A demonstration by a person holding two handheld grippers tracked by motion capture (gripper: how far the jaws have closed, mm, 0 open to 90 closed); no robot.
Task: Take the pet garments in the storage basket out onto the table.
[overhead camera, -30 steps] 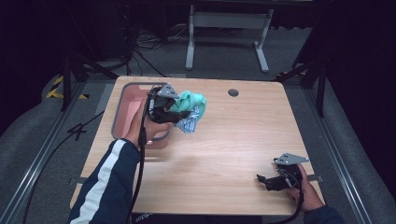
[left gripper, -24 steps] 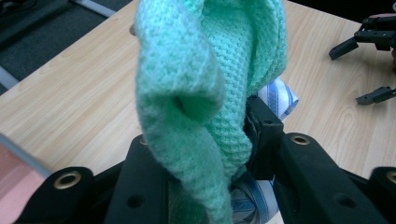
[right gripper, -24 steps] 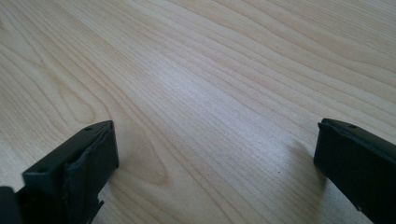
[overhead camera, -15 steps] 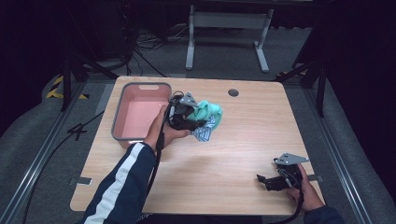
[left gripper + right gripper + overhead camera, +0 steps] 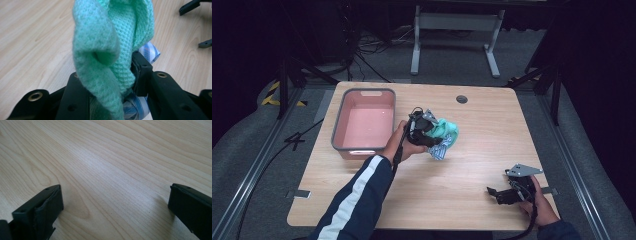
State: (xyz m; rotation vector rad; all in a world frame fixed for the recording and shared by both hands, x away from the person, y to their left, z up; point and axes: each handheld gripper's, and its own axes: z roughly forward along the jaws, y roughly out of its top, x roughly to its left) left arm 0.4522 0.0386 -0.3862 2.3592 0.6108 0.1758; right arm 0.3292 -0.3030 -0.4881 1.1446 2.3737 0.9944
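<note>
My left gripper [image 5: 433, 134] is near the middle of the wooden table [image 5: 472, 165], shut on a bundle of cloth. The bundle is a mint-green waffle-knit cloth [image 5: 448, 130] with a blue-and-white striped cloth [image 5: 439, 151] hanging under it. In the left gripper view the green cloth [image 5: 110, 50] bulges up between the black jaws of the left gripper [image 5: 110, 71], and the striped cloth [image 5: 150, 51] peeks out behind. My right gripper [image 5: 496, 192] rests low at the table's near right corner. Its jaws stand wide apart over bare wood in the right gripper view [image 5: 115, 200].
A pink basin [image 5: 362, 93] with a grey rim stands at the table's left, just left of my left hand. A round cable hole [image 5: 462, 99] sits near the far edge. A metal stand [image 5: 457, 30] and cables are on the floor beyond.
My left hand has carried the cloth bundle from above the basin's right edge rightward and down toward the table's middle. The right gripper has stayed put.
</note>
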